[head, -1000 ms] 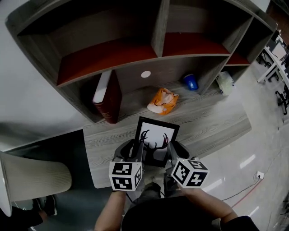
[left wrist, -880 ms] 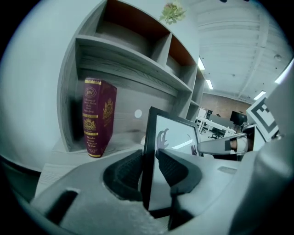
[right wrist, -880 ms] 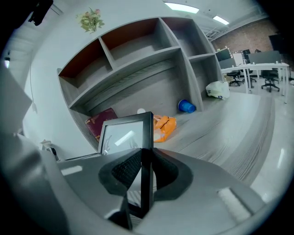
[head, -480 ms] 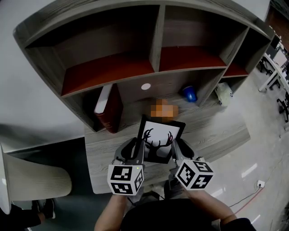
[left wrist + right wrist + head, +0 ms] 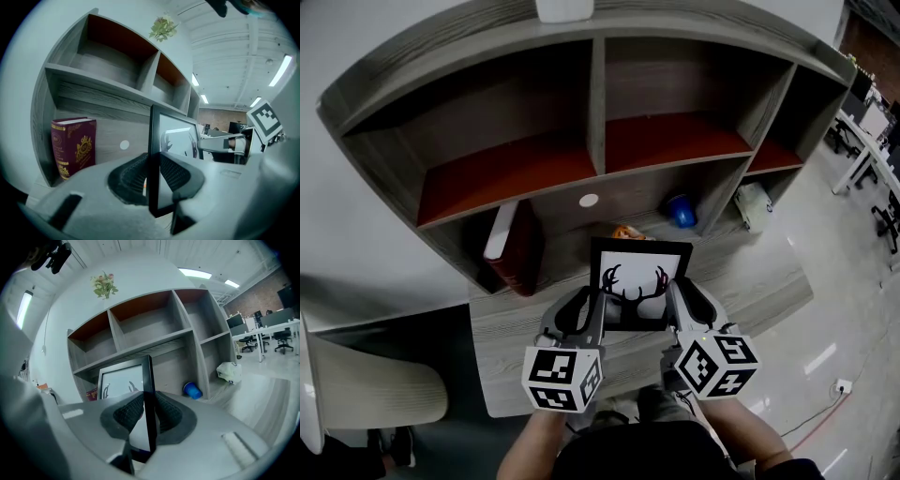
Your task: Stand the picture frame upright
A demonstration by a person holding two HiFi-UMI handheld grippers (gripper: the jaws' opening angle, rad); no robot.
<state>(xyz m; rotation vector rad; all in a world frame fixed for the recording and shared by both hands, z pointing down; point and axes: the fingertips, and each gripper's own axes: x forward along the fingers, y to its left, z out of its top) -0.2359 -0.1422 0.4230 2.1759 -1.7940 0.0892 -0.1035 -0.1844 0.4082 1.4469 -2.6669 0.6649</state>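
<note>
The picture frame (image 5: 639, 284) has risen nearly upright, pinched at 9 o'clock by the tightening left gripper (image 5: 592, 312) and at 3 by the slightly easing right gripper (image 5: 673, 303); set-down remains.

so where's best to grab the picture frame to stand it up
The thin left and right edges of the picture frame, low down, coming from the front. It is a flat panel facing you, so only its narrow edges fit between jaws.

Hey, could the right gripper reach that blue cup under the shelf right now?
Probably not yet: the right gripper is shut on the picture frame. The way to the blue cup looks open otherwise.
</note>
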